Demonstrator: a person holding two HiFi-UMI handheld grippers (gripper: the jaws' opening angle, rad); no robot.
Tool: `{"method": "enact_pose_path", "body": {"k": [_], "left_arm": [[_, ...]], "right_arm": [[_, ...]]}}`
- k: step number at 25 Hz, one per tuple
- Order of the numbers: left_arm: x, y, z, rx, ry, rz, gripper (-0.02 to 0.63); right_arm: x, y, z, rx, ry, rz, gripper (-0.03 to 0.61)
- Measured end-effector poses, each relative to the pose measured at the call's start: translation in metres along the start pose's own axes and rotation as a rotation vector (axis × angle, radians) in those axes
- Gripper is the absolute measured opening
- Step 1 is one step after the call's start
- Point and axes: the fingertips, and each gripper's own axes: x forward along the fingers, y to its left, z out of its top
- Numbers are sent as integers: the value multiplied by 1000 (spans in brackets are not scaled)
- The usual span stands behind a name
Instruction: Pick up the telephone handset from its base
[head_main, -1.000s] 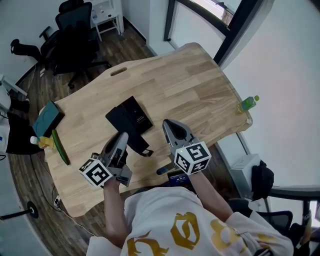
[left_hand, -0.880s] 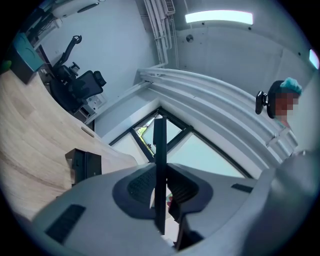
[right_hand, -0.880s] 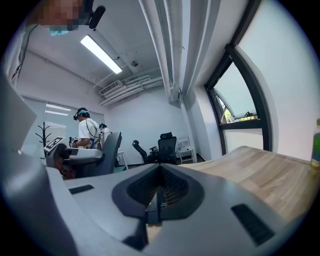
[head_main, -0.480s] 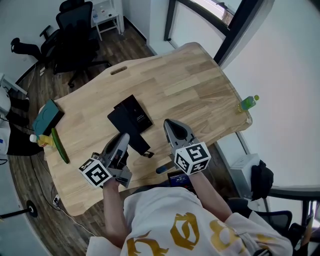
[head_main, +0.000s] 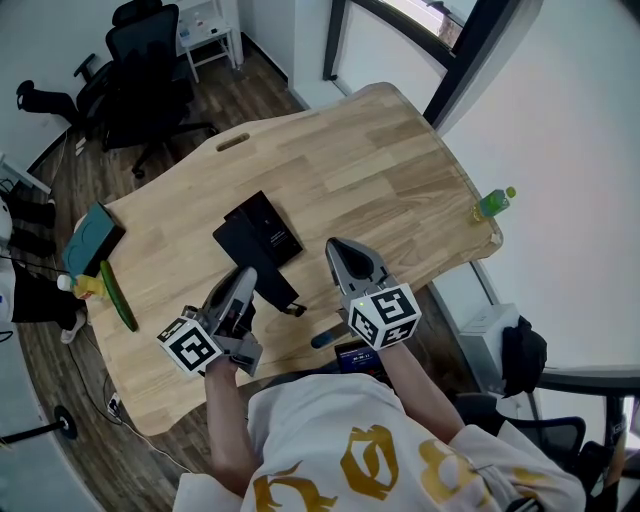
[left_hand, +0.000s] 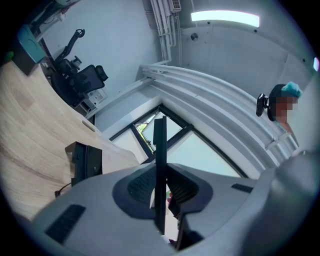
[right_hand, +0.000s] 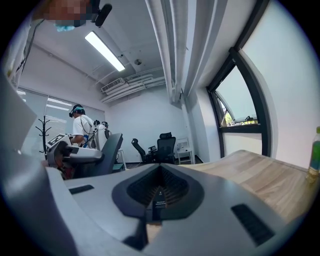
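No lettering is readable anywhere. The left gripper's (head_main: 243, 277) jaws clamp the slim black handset (head_main: 280, 289), which is off its base (head_main: 258, 234) and just beside it above the pale wooden table (head_main: 380, 160). The right gripper's (head_main: 345, 250) jaws are pressed together with nothing between them. A green bottle (head_main: 494, 206) stands at the table's edge, and office chairs (head_main: 150, 60) sit on the dark plank floor (head_main: 250, 85). Only the right gripper view shows a person in a white shirt (right_hand: 80, 127).

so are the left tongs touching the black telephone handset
Touching. The left gripper view shows the left tongs closed on the black telephone handset, pads against both sides.
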Motion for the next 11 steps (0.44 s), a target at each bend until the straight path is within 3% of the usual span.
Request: {"method": "enact_pose_path", "body": {"k": [11], "left_arm": [[1, 8, -3, -22, 4, -1, 71]], "right_arm": [[2, -4, -1, -21, 13, -10, 5]]}}
